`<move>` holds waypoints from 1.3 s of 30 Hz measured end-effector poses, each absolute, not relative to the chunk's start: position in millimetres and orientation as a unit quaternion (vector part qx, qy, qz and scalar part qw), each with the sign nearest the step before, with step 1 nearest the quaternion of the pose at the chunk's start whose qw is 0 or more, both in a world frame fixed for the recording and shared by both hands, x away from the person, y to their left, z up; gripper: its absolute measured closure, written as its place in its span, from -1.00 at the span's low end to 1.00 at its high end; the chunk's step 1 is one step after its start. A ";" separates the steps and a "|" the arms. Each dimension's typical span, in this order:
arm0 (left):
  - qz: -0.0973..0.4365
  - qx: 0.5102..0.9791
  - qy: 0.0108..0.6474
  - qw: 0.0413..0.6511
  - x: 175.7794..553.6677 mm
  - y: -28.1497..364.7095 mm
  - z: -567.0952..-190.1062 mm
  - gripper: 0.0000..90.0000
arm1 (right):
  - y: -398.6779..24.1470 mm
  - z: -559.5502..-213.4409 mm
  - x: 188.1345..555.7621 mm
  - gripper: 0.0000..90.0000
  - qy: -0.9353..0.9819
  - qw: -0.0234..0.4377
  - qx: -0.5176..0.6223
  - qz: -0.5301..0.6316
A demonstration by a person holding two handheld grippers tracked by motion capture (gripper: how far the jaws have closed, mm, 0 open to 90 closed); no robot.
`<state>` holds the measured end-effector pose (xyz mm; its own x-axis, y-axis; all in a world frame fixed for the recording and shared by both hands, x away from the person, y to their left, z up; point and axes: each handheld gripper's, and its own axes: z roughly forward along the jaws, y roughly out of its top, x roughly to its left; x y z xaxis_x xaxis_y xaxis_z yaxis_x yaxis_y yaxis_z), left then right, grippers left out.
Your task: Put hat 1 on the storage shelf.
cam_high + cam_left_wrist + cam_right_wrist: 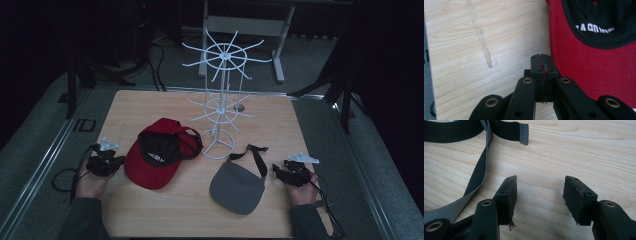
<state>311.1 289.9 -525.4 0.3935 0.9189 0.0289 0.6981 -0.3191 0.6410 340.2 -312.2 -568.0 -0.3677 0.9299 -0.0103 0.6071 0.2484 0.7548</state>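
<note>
At far left of the high view, left gripper (pixel 106 161) low over the wooden table (pixel 165 215), jaws pressed together with nothing between, just beside the red cap (pixel 152 165). In the left gripper view, same gripper (pixel 541 65) clenched, red fibres caught along the seam, brim of the cap (pixel 586 65) right alongside. Cap lying upside down, black lining up, white lettering printed on the sweatband, too cut off and blurred to read. Behind, near mid-table, a white wire rack (pixel 222 90) standing upright. Further right, grey visor (pixel 239 189) flat on the table, black strap loose. At far right, right gripper (pixel 286 172) just beside the visor, touching nothing. In the right gripper view, gripper (pixel 540 195) spread wide over bare wood, visor strap (pixel 477 173) near the left-hand jaw.
</note>
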 end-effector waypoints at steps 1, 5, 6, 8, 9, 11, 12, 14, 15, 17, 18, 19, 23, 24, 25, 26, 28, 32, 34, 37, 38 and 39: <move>0.199 0.787 0.513 0.277 311.1 289.9 -525.4 1.00 | -312.2 -568.0 340.2 -0.01 0.754 0.237 0.510 0.340; 0.191 0.796 0.500 0.281 308.5 282.1 -525.1 1.00 | -312.2 -568.0 340.2 -0.01 0.754 0.237 0.510 0.340; 0.185 0.803 0.492 0.281 307.2 277.5 -525.1 1.00 | -312.2 -568.0 340.2 -0.01 0.754 0.237 0.510 0.340; 0.181 0.810 0.483 0.279 305.9 272.9 -525.6 1.00 | -312.2 -568.0 340.2 -0.01 0.754 0.237 0.510 0.340; 0.181 0.810 0.483 0.279 305.9 272.9 -525.6 1.00 | -312.2 -568.1 340.2 -0.01 0.754 0.237 0.510 0.340; 0.176 0.815 0.475 0.280 304.3 267.7 -526.2 1.00 | -312.3 -568.1 340.2 -0.01 0.754 0.237 0.509 0.340; 0.174 0.819 0.470 0.279 303.6 265.1 -526.1 1.00 | -312.3 -568.1 340.2 -0.01 0.754 0.237 0.509 0.340; 0.165 0.828 0.457 0.279 303.0 257.0 -526.9 1.00 | -312.3 -568.1 340.2 -0.01 0.754 0.237 0.509 0.340; 0.165 0.828 0.457 0.279 303.0 257.0 -526.9 1.00 | -312.3 -568.1 340.2 -0.01 0.754 0.237 0.509 0.340; 0.153 0.838 0.440 0.284 303.1 247.4 -528.5 1.00 | -312.3 -568.1 340.2 -0.01 0.754 0.237 0.509 0.340; 0.150 0.842 0.434 0.285 303.4 244.5 -528.9 1.00 | -312.3 -568.1 340.2 -0.01 0.754 0.237 0.509 0.340; 0.150 0.843 0.432 0.284 303.7 242.2 -529.2 0.98 | -312.3 -568.1 340.2 -0.01 0.754 0.237 0.509 0.340; 0.155 0.834 0.447 0.285 306.8 245.4 -527.8 0.86 | -312.3 -568.1 340.2 -0.01 0.754 0.237 0.509 0.341; 0.158 0.829 0.453 0.287 306.8 248.2 -526.5 0.83 | -312.3 -568.1 340.3 -0.01 0.754 0.237 0.509 0.341; 0.161 0.825 0.458 0.290 306.4 250.9 -524.9 0.79 | -312.3 -568.1 340.3 -0.02 0.754 0.237 0.509 0.341; 0.164 0.822 0.461 0.292 305.8 254.1 -522.9 0.76 | -312.3 -568.1 340.3 -0.01 0.754 0.237 0.509 0.341; 0.170 0.814 0.469 0.298 304.2 259.8 -518.5 0.70 | -312.2 -568.0 340.4 -0.02 0.754 0.237 0.509 0.340; 0.173 0.801 0.479 0.315 301.1 270.1 -510.2 0.59 | -312.2 -568.1 340.4 -0.02 0.755 0.237 0.509 0.340; 0.167 0.797 0.480 0.325 298.9 273.1 -507.5 0.53 | -312.2 -568.0 340.4 -0.02 0.755 0.237 0.509 0.340; 0.157 0.798 0.473 0.338 296.4 273.4 -506.6 0.44 | -312.2 -568.0 340.4 -0.02 0.755 0.237 0.509 0.340; 0.154 0.799 0.471 0.341 295.8 272.9 -506.8 0.41 | -312.2 -568.1 340.4 -0.02 0.755 0.237 0.509 0.341; 0.154 0.799 0.471 0.341 295.8 272.9 -506.8 0.40 | -312.2 -568.0 340.4 -0.02 0.755 0.237 0.508 0.340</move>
<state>295.8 272.9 -506.8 0.5086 0.8577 -0.0752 0.6481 -0.3238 0.6893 340.4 -312.2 -568.0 -0.3709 0.9286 -0.0111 0.6063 0.2512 0.7545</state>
